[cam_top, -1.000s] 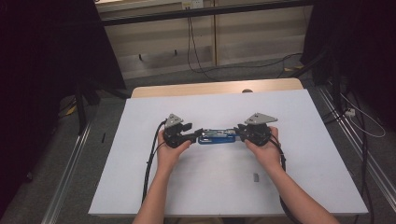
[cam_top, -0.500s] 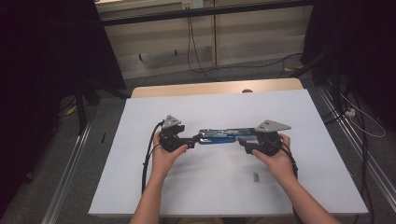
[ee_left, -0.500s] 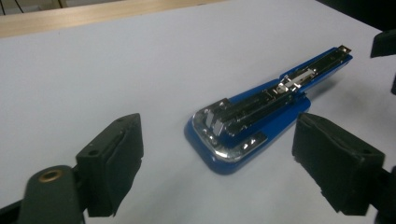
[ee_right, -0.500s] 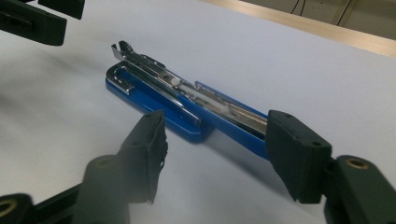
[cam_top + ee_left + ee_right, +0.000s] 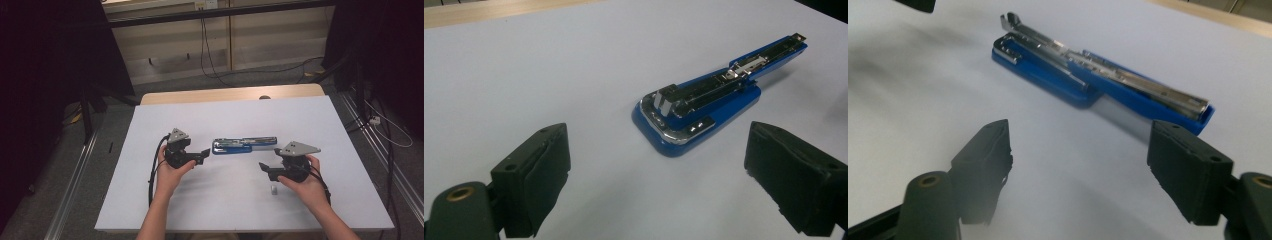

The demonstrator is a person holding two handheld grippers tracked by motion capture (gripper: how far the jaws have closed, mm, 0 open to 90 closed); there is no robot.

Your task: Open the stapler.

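Stapler, blue with bright metal parts, lies flat on the white table, unfolded into one long line, roughly midway between the left and right edges and a little nearer the far edge than the near one. In the left gripper view its wide blue end faces the camera, with the thin arm running away behind it. Nothing touches it.

Just beside its left end, the left gripper is released; its jaws have just been opening and stand wide with only bare table between them. The right gripper sits apart from the stapler, toward the near right corner. It too is released, its jaws just opened, nothing between them.

A small grey object lies on the table just nearward of the right gripper; what it is I cannot tell.
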